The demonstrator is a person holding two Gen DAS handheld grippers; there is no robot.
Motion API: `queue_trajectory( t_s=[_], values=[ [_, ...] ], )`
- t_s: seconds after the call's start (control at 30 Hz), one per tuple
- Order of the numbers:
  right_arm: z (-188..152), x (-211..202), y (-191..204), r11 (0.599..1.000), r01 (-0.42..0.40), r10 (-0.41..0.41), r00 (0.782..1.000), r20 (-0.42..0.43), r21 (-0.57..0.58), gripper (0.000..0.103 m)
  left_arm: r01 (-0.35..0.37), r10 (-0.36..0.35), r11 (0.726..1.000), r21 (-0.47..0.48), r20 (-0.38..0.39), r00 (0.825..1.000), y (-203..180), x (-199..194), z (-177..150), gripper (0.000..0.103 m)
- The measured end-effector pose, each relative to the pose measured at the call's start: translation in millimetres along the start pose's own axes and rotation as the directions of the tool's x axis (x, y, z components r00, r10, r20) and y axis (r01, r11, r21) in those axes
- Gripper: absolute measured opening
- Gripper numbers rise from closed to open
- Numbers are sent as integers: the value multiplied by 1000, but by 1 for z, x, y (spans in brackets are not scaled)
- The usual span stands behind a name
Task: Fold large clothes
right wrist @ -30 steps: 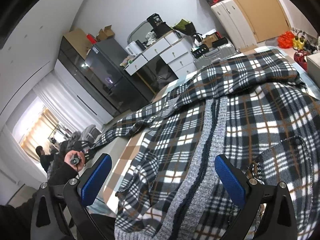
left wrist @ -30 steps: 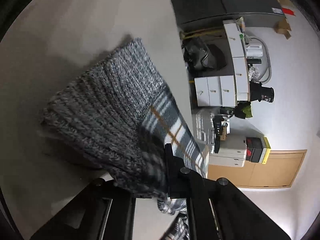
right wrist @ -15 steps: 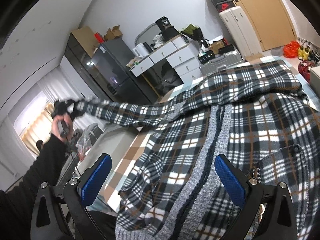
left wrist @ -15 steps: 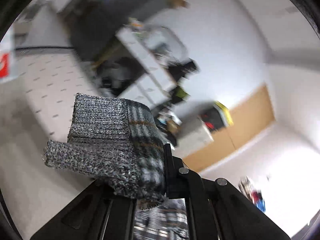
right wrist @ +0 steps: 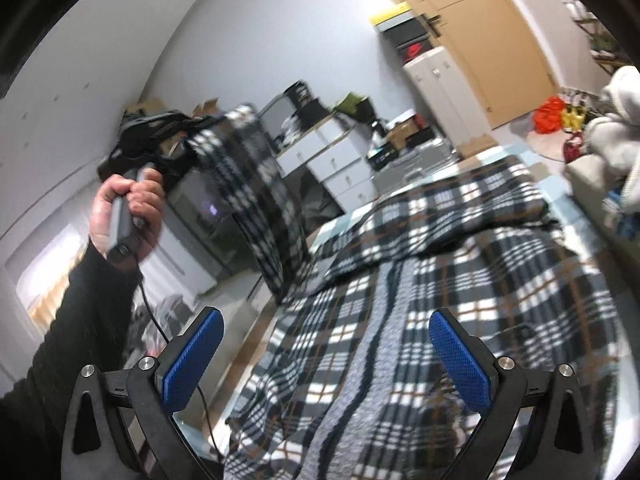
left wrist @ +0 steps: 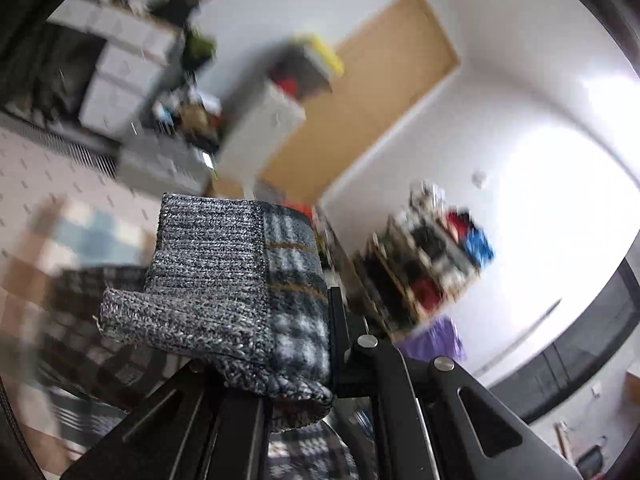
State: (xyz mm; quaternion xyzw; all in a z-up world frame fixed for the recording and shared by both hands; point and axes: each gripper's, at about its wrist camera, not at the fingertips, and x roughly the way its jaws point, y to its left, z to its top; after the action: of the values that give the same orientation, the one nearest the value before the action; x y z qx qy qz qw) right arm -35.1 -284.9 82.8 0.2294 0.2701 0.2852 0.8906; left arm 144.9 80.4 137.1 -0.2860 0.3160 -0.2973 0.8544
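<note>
A large black, white and brown plaid jacket [right wrist: 460,280] with a grey knit front band lies spread on the table. My left gripper [left wrist: 280,360] is shut on the grey knit sleeve cuff [left wrist: 224,280]. In the right wrist view the left gripper [right wrist: 160,136] holds the plaid sleeve [right wrist: 256,200] high in the air, left of the jacket body. My right gripper [right wrist: 324,344] is open and empty, its blue pads [right wrist: 460,360] hovering over the jacket's lower front.
A checked cloth covers the table [right wrist: 496,152]. White drawers [right wrist: 340,164], a dark cabinet [right wrist: 208,208] and a wooden door [right wrist: 500,40] stand behind. A white bundle [right wrist: 616,120] sits at the far right. A shelf with coloured items [left wrist: 432,268] shows in the left wrist view.
My left gripper has lifted the sleeve cuff off the table, high into the air, and swung toward the jacket body. My right gripper has stayed open over the jacket.
</note>
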Motion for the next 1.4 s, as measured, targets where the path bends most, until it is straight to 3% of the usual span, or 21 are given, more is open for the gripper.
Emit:
queue_trajectory(
  t_s=[0.2,0.33,0.6,0.7,0.77,0.8,0.83,0.9,0.97,1.17,1.4],
  values=[
    [17,-23,-22,998,36,-41,996,81,59,103,-28,28,1000,1,-171,985,-2,93,-27,1],
    [26,-34,-33,994,81,-90,988,125,74,103,-66,72,997,31,-291,954,-5,142,-45,1],
    [33,-57,-57,980,150,-173,968,182,133,103,-123,123,992,26,-412,903,14,172,-66,1],
    [34,-57,-60,972,190,-214,959,186,135,103,-147,123,989,-10,-487,864,21,182,-70,1],
    [33,-54,-60,968,215,-237,955,178,131,103,-142,109,990,-22,-523,845,22,176,-72,5],
    [33,-53,-60,965,230,-250,953,174,127,103,-126,98,992,-17,-527,844,20,169,-72,18],
    [32,-52,-60,964,238,-257,951,171,123,103,-121,99,993,-6,-535,839,17,163,-72,46],
    [31,-50,-58,961,253,-269,949,167,112,103,-114,103,993,12,-532,840,13,144,-70,72],
    [28,-47,-55,959,265,-277,947,159,97,103,-82,90,996,39,-499,862,10,114,-64,72],
    [21,-39,-50,955,287,-295,945,139,77,103,-163,199,980,117,-456,867,25,49,-47,73],
    [14,-27,-41,941,339,-337,934,117,3,103,-325,317,944,57,-434,844,76,25,-48,73]
  ],
)
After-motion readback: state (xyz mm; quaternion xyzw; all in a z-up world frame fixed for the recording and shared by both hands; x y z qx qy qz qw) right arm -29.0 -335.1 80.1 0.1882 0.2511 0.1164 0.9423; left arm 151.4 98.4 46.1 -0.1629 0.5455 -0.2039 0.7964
